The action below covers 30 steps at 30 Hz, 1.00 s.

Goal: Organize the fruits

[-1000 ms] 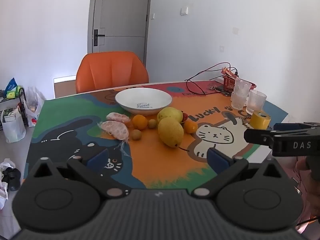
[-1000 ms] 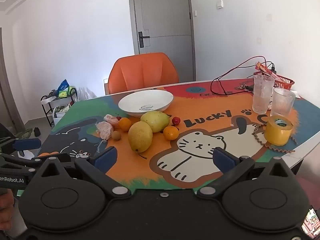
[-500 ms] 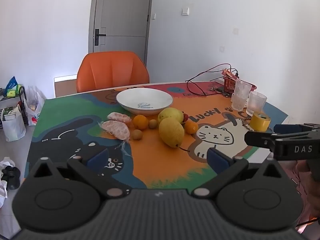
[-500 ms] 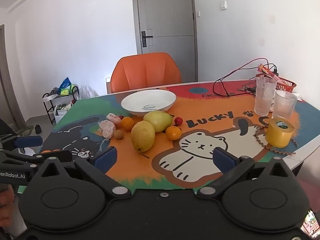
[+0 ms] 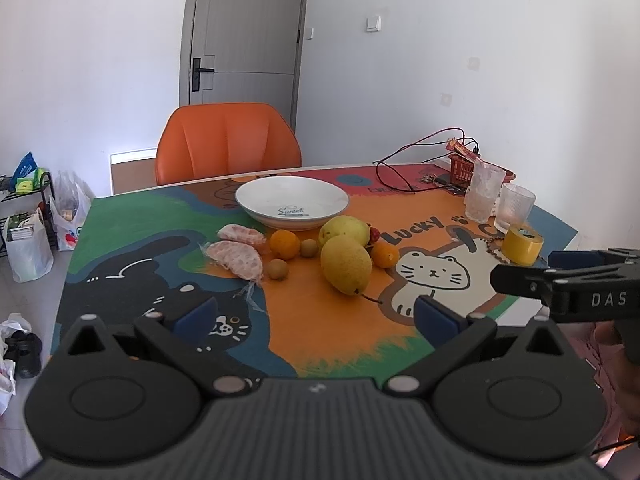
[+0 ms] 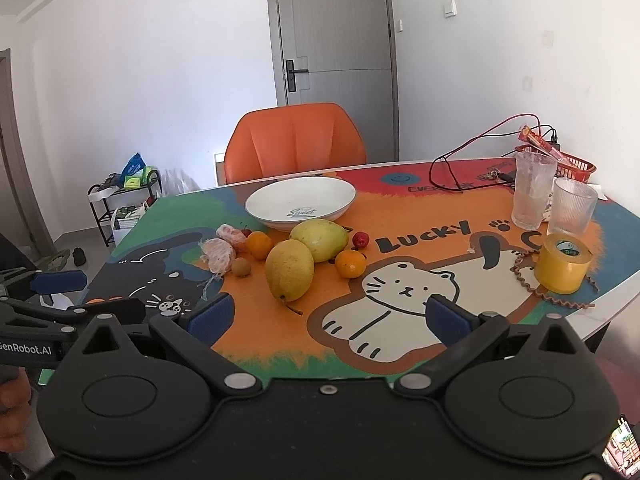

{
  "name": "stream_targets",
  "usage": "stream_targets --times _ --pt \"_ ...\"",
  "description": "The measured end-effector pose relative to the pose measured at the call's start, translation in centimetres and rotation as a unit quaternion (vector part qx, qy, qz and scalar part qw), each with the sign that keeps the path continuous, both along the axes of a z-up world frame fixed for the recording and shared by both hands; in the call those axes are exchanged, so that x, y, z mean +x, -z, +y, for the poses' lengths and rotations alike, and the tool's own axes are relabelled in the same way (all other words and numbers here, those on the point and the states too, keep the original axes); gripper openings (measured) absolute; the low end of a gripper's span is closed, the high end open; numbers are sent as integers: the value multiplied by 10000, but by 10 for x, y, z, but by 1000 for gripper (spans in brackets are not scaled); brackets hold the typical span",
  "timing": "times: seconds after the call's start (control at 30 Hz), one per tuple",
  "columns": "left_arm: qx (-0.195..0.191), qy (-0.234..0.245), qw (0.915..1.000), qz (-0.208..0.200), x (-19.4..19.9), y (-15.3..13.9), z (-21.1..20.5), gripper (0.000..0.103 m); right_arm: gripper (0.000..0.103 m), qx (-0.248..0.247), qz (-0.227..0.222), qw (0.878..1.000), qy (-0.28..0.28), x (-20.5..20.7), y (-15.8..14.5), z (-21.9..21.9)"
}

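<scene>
White ceramic bowl [image 5: 292, 202] sits empty at twelve o'clock in the left wrist view, on a table [image 5: 320, 320] covered in cartoon cats. Just nearer lies the fruit: two peeled citrus pieces [image 5: 238, 250] at ten o'clock, a small orange [image 5: 284, 244], two brown longan-like fruits [image 5: 278, 269], a yellow pear [image 5: 346, 264] touching a greener pear [image 5: 346, 229] behind it. The left gripper [image 5: 314, 316] hangs above the near table edge, its blue pads wide apart and holding nothing. The right gripper [image 5: 532, 270] shows at three o'clock, seen side-on.

Through the right wrist view, the right gripper [image 6: 330, 316] is likewise spread wide and empty, short of the yellow pear [image 6: 289, 270] at twelve o'clock. A second orange [image 6: 350, 264] and a red fruit [image 6: 361, 239] lie at one o'clock, a yellow tape roll [image 6: 563, 263] and two glasses [image 6: 534, 194] at two o'clock.
</scene>
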<state>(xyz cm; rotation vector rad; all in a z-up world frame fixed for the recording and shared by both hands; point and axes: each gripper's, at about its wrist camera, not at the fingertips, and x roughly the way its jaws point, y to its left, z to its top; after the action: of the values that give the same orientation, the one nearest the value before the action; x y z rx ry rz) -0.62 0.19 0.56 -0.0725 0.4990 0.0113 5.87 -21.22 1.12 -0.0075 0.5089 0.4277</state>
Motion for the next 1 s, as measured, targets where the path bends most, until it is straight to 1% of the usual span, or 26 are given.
stream_targets --times 1.0 --pt "-44 -26 10000 -12 0 -5 3 103 103 59 53 10000 -13 1 -1 -1"
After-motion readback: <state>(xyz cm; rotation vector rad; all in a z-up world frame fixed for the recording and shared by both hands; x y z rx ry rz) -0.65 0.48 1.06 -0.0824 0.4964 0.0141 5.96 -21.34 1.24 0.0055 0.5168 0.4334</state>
